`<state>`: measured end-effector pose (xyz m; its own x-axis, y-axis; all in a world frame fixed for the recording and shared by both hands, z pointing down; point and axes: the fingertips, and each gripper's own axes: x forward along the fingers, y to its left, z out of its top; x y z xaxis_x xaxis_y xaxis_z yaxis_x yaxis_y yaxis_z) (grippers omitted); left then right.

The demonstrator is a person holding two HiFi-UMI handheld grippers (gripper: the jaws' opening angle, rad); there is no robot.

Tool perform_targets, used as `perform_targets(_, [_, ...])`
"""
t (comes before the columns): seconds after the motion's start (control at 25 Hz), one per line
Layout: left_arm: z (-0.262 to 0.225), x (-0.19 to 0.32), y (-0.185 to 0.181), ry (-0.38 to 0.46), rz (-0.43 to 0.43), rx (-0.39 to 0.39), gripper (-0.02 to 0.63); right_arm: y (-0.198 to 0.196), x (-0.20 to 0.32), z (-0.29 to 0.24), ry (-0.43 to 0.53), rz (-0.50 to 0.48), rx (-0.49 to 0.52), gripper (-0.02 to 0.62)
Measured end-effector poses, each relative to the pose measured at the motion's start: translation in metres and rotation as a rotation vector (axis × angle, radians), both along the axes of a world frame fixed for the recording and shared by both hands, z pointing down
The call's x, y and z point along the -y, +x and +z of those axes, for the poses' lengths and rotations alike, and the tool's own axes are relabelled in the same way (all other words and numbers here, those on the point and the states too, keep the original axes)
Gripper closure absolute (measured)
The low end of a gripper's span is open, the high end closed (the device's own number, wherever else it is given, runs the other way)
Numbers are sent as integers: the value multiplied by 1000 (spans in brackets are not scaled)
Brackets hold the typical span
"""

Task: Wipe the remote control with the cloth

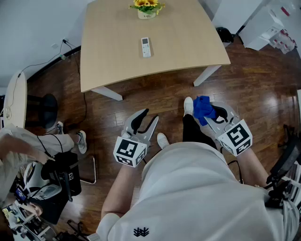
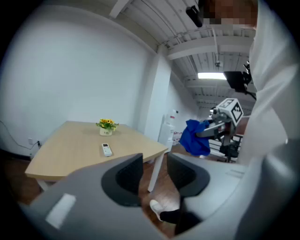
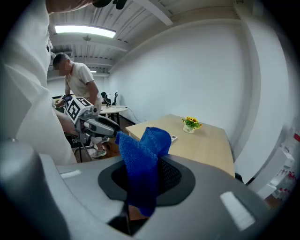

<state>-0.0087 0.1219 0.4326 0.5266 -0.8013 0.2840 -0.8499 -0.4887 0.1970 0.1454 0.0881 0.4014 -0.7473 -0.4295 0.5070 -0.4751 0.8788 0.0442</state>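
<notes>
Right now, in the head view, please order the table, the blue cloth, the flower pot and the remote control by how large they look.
1. table
2. blue cloth and flower pot: about alike. The cloth is nearer the camera and the picture's edge cuts the pot, so I leave them unranked.
3. remote control

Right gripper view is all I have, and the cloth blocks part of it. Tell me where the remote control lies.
Observer: The remote control lies flat on the table, just on the near side of the flower pot and apart from it.
Operator: Report what the left gripper carries.
Observer: Nothing. The left gripper has a gap between its jaws, and only floor and a shoe show through it.
Operator: Say how the grippers stand to the table.
Observer: The right gripper, with the cloth, and the left both hang over the floor, short of the table's near edge.
</notes>
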Motion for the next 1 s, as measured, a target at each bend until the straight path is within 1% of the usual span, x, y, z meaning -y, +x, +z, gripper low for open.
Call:
perform_targets(0.08, [-4, 9, 1, 3, -16, 11, 434, 2, 11, 3, 20, -28, 14, 515])
perform_targets(0.16, [-6, 29, 4, 4, -32, 15, 419, 5, 36, 6, 22, -52, 26, 515])
perform_targets(0.24, [-8, 59, 8, 5, -59, 10, 405, 4, 74, 7, 18, -80, 37, 515])
perform_targets(0.36, [-14, 104, 9, 9, -118, 0, 365, -5, 128, 3, 17, -136, 59, 515])
perform_targets(0.44, [-20, 135, 11, 1, -147, 0, 360, -8, 159, -2, 9, -164, 72, 515])
perform_targets(0.52, [-20, 166, 13, -12, -168, 11, 353, -4, 189, 3, -2, -186, 64, 515])
perform_targets(0.68, [-5, 212, 16, -51, -215, 38, 347, 3, 223, 11, -49, -253, 87, 515])
perform_targets(0.8, [6, 246, 12, -66, -271, 62, 344, 11, 246, 20, -81, -283, 70, 515])
perform_targets(0.88, [20, 264, 2, -87, -323, 83, 344, 16, 260, 29, -91, -282, 51, 515])
perform_targets(1.0, [48, 286, -20, -134, -384, 117, 344, 15, 279, 37, -81, -258, 45, 515])
